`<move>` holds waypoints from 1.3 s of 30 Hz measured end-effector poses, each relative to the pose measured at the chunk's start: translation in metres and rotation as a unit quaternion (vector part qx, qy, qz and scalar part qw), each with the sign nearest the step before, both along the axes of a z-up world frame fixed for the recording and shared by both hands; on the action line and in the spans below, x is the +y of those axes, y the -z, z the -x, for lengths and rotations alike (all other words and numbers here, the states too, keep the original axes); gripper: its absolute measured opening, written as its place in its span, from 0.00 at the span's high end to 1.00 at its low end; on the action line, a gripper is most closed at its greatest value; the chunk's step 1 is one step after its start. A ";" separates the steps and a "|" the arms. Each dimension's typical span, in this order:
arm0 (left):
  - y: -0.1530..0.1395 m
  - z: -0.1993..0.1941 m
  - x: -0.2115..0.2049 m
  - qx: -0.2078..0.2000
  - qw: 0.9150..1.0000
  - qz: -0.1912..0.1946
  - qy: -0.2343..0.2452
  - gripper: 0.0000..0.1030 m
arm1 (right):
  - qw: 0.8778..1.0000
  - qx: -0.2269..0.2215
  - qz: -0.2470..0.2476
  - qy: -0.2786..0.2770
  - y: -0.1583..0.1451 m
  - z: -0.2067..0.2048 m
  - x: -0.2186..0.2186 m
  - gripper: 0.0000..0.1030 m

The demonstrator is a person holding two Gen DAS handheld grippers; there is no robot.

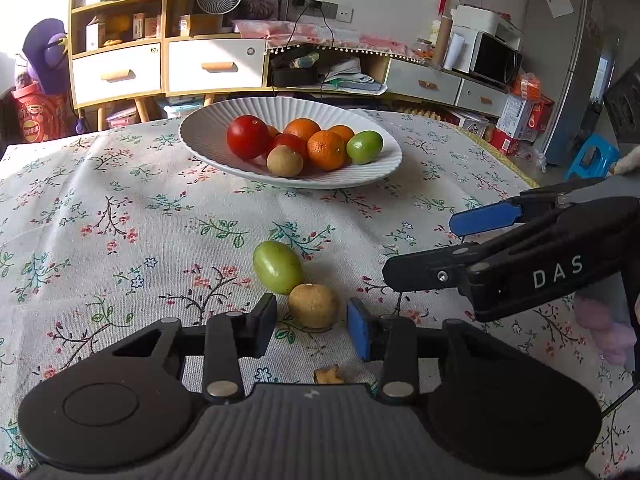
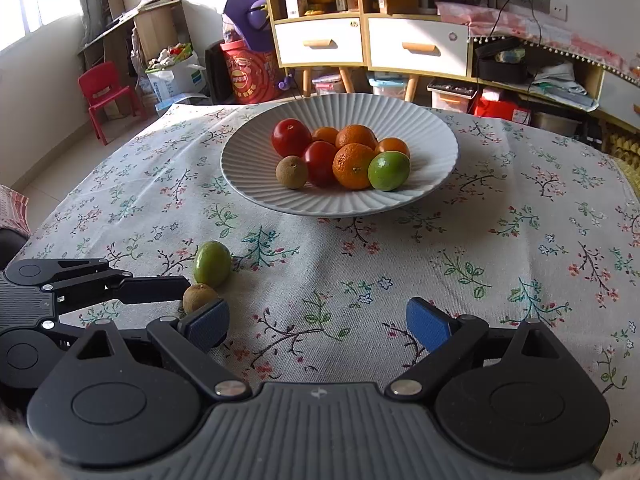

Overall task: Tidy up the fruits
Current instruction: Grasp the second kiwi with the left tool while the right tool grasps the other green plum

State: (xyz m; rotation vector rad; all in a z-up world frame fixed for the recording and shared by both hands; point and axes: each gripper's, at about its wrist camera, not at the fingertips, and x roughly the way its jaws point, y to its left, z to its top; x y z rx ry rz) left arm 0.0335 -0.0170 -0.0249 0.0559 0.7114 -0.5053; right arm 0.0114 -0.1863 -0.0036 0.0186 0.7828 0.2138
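A small brown fruit [image 1: 314, 305] lies on the floral tablecloth [image 1: 140, 216], touching a green fruit [image 1: 278, 266] just beyond it. My left gripper [image 1: 312, 330] is open, its fingers either side of the brown fruit with a gap on each side. The white ribbed bowl [image 1: 208, 148] farther back holds tomatoes, oranges, a green fruit and a brown fruit. My right gripper [image 2: 318, 326] is open and empty over bare cloth; in its view the brown fruit [image 2: 198, 297], green fruit [image 2: 212, 263] and bowl [image 2: 248, 168] show, with the left gripper [image 2: 192, 300] at the left.
A small brown scrap [image 1: 329, 375] lies on the cloth just under the left gripper. The right gripper [image 1: 420, 248] reaches in from the right in the left wrist view. Shelves, drawers and boxes stand beyond the table's far edge.
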 end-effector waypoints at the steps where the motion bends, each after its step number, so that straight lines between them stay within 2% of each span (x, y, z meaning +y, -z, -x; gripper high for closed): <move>1: -0.001 -0.001 0.001 0.003 1.000 0.004 0.001 0.82 | 1.000 0.000 0.001 0.000 0.000 0.000 0.000 0.08; 8: -0.006 0.004 0.014 0.012 1.000 -0.009 -0.017 0.83 | 1.000 0.001 -0.002 -0.008 0.004 -0.007 0.011 0.09; 13: -0.010 0.006 0.029 0.013 0.999 -0.029 -0.038 0.83 | 1.000 -0.006 -0.007 -0.026 0.006 -0.012 0.027 0.14; 20: -0.009 0.005 0.043 0.029 0.997 -0.035 -0.062 0.83 | 0.998 -0.021 0.007 -0.058 0.010 -0.012 0.049 0.23; 27: -0.010 0.005 0.047 0.035 0.997 -0.030 -0.065 0.83 | 0.997 -0.024 0.029 -0.069 0.011 -0.012 0.059 0.42; 32: -0.010 0.005 0.046 0.035 0.997 -0.032 -0.064 0.83 | 0.996 -0.031 0.035 -0.070 0.011 -0.011 0.062 0.63; 34: -0.010 0.005 0.046 0.035 0.997 -0.032 -0.064 0.83 | 0.996 -0.031 0.032 -0.071 0.010 -0.011 0.060 0.76; 39: -0.010 0.004 0.045 0.037 0.997 -0.030 -0.064 0.83 | 0.997 -0.029 0.022 -0.070 0.008 -0.011 0.058 0.77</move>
